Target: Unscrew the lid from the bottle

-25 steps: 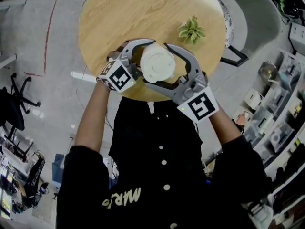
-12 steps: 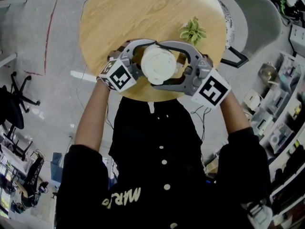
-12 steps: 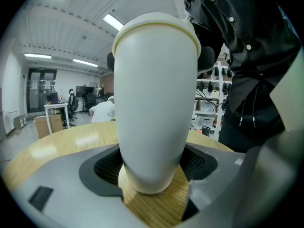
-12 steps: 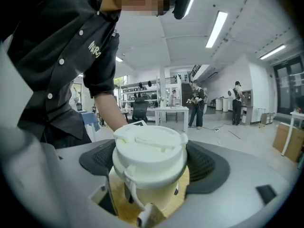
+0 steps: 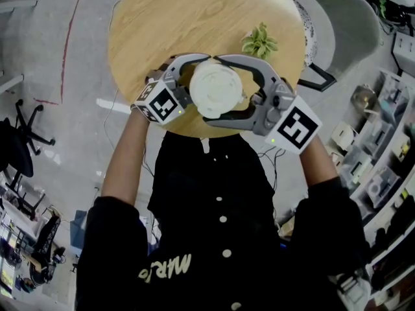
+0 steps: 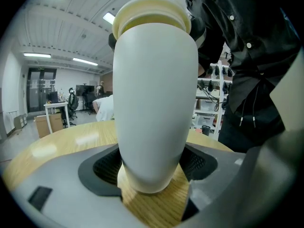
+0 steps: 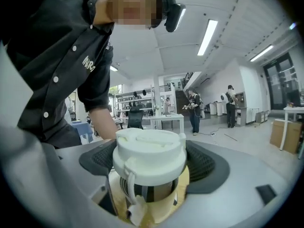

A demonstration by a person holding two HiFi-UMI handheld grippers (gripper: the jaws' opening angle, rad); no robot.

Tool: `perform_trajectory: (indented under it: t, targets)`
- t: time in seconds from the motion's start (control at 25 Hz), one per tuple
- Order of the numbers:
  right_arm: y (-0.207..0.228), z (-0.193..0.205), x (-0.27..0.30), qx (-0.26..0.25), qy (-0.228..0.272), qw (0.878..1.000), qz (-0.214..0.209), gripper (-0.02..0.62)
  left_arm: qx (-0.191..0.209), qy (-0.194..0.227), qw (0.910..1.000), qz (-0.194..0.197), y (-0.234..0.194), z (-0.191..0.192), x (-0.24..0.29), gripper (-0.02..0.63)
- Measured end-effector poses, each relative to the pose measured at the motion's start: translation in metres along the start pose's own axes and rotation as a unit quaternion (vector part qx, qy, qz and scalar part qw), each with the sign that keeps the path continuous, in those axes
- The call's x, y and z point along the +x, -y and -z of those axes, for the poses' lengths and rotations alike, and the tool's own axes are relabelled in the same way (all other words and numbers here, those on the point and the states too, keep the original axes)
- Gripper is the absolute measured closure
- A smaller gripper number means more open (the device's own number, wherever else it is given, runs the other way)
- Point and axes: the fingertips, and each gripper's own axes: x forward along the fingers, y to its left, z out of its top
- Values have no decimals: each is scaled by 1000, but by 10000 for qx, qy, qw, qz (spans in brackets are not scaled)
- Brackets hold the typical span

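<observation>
A white bottle [image 6: 154, 94] stands upright on the round wooden table [image 5: 181, 18], near its front edge. My left gripper [image 6: 152, 170] is shut on the bottle's lower body, a pad against each side. From above, the white lid [image 5: 214, 89] hides the body. My right gripper [image 7: 149, 160] comes in from the right and is shut on the lid [image 7: 149, 151], its pads on both sides. A loose strap hangs from the lid, and a steel-coloured neck [image 7: 147, 189] shows just beneath it.
A small green plant [image 5: 259, 42] sits on the table to the right, behind the bottle. A grey chair [image 5: 337, 31] stands past the table's right edge, with shelves [image 5: 382, 167] of boxes further right. On the floor at left is a black office chair [image 5: 19, 135].
My right gripper has swung anticlockwise around the lid, as seen from above, its marker cube moving from lower right toward the right. The left gripper and the bottle have stayed put.
</observation>
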Motion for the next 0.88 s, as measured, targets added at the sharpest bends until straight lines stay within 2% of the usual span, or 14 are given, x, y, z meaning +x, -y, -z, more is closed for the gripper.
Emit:
perform_trajectory:
  t: [0.2, 0.36, 0.48, 0.6, 0.68, 0.72, 0.8, 0.88]
  targets:
    - [5, -51, -27, 312, 429, 9968, 592, 137, -171, -266, 9989, -349, -4, -3, -17, 218]
    - [7, -100, -59, 448, 599, 9923, 992, 135, -122, -692, 9947, -751, 1, -12, -57, 218]
    - [9, -133, -90, 513, 705, 9873, 1328, 135, -313, -721, 9907, -1112, 9, -32, -93, 218]
    - [20, -159, -123, 302, 796, 9781, 1900, 135, -156, -865, 9829, -1618, 11, -60, -127, 227]
    - [31, -168, -141, 135, 771, 9675, 2404, 135, 21, -874, 9761, -1988, 14, -84, -149, 286]
    - [37, -171, -149, 112, 760, 9602, 2684, 135, 74, -757, 9733, -2164, 17, -99, -160, 346]
    - [44, -177, -166, 196, 805, 9437, 3203, 135, 73, -286, 9668, -2539, 22, -137, -179, 467]
    - [48, -186, -184, 247, 1021, 9274, 3592, 135, -193, 251, 9559, -2919, 26, -176, -193, 545]
